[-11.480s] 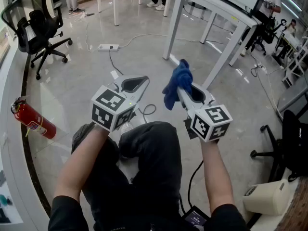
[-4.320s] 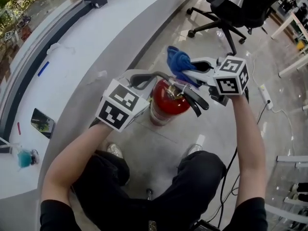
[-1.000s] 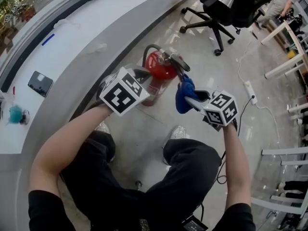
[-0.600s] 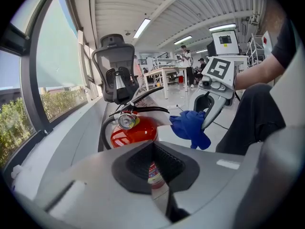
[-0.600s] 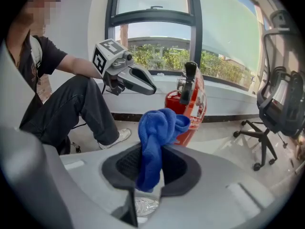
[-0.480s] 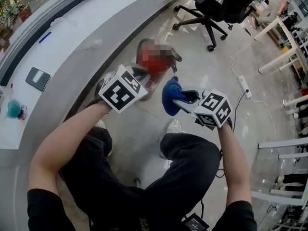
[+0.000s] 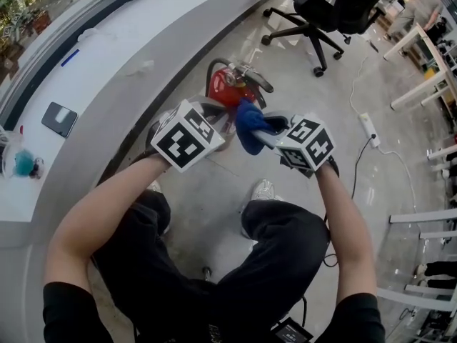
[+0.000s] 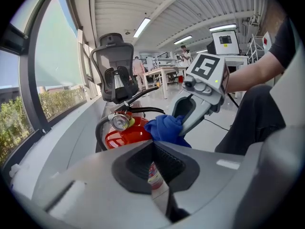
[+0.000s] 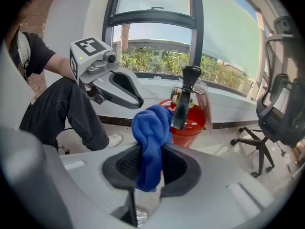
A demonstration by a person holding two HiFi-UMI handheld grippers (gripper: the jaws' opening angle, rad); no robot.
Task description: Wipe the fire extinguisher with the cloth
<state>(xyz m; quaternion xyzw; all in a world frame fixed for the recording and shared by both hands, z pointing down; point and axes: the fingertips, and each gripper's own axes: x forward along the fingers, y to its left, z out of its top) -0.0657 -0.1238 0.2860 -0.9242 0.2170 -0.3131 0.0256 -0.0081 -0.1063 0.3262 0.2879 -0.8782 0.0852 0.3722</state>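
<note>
The red fire extinguisher (image 7: 223, 91) stands upright on the floor beside a curved white counter, with its gauge, black hose and lever on top. My right gripper (image 7: 257, 130) is shut on a bunched blue cloth (image 7: 248, 125). The cloth (image 8: 164, 128) lies against the extinguisher's upper side, just below the lever. In the right gripper view the cloth (image 9: 151, 128) rises between the jaws in front of the red body (image 9: 193, 120). My left gripper (image 7: 213, 113) sits close on the extinguisher's left side, fingertips together with nothing between them. The extinguisher's label shows through the hollow between its fingers (image 8: 136, 163).
The curved white counter (image 7: 107, 84) runs along the left with a phone (image 7: 59, 118) on it. A black office chair (image 7: 321, 6) stands beyond the extinguisher. A power strip (image 7: 368, 129) and cable lie on the floor at right. The person's knees and a shoe (image 7: 264, 189) are below the grippers.
My right gripper has carried the cloth leftward and up against the extinguisher's top. The left gripper has stayed beside the extinguisher.
</note>
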